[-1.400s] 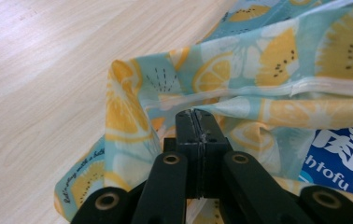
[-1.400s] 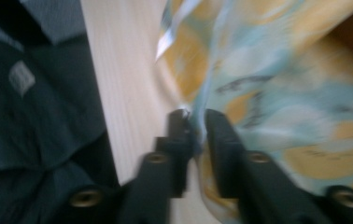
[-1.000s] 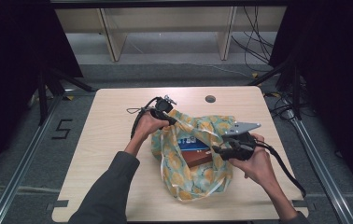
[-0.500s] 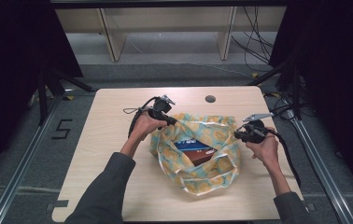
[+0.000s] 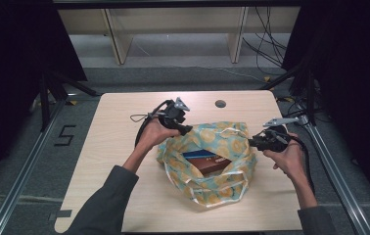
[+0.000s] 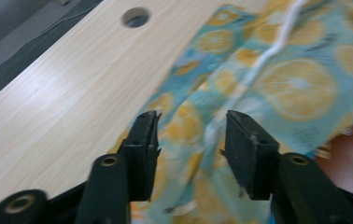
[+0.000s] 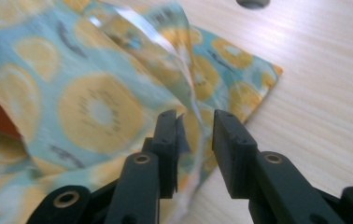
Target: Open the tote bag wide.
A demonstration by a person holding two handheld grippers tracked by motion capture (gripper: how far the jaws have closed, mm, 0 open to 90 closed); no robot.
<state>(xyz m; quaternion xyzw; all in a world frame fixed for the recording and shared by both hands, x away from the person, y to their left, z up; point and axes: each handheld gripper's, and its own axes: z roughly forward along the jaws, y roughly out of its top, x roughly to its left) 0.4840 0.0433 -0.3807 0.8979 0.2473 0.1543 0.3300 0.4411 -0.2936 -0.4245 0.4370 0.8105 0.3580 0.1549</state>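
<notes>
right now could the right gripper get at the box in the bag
Probably yes: the bag gapes open at the top, the box lies uncovered inside, and the right gripper, jaws open, sits at the bag's edge with nothing between.

Your left gripper (image 5: 183, 128) sits at the bag's (image 5: 212, 188) far left rim, your right gripper (image 5: 255, 142) at its right rim; a brown box (image 5: 211, 164) lies inside, mid-worktop (image 5: 109, 147), hole (image 5: 220, 104) near the far edge
</notes>
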